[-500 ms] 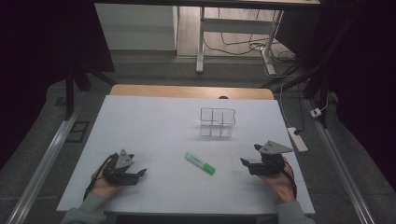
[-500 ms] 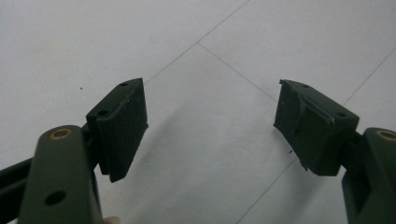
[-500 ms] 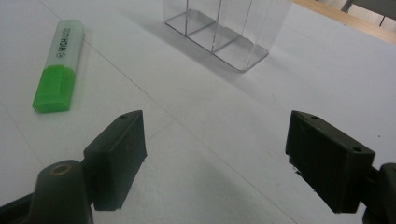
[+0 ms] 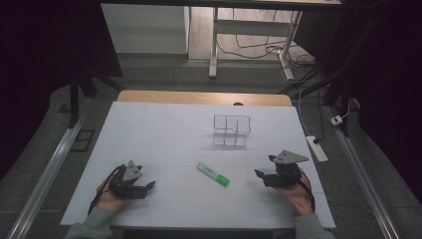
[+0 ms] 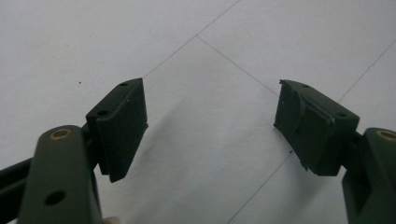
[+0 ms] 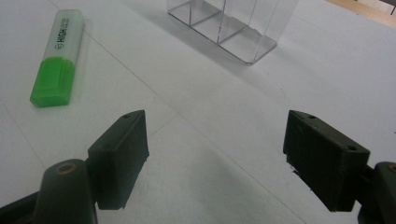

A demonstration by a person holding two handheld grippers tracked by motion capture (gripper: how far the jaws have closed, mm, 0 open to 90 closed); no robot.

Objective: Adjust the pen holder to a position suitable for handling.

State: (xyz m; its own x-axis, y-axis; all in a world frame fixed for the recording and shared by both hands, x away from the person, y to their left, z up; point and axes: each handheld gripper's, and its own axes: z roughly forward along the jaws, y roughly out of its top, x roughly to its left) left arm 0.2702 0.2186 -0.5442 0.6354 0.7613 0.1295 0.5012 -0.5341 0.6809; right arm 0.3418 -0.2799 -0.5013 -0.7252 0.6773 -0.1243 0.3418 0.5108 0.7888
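On white table (image 4: 164,129): green highlighter (image 4: 213,175), clear organizer (image 4: 232,130); dark room.

Highlighter (image 4: 213,174) lies on the bench (image 4: 164,129) — organiser (image 4: 231,130) behind it, left gripper (image 4: 149,186) left, right gripper (image 4: 260,170) right.

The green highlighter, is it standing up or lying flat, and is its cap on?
Lying flat on the table, cap on. The highlighter rests on its side between both claws, and the right gripper view shows its green cap seated on the pale body.

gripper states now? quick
Left gripper: open, holding nothing, jaws over bare white table.
Right gripper: open, holding nothing; green highlighter lies apart.
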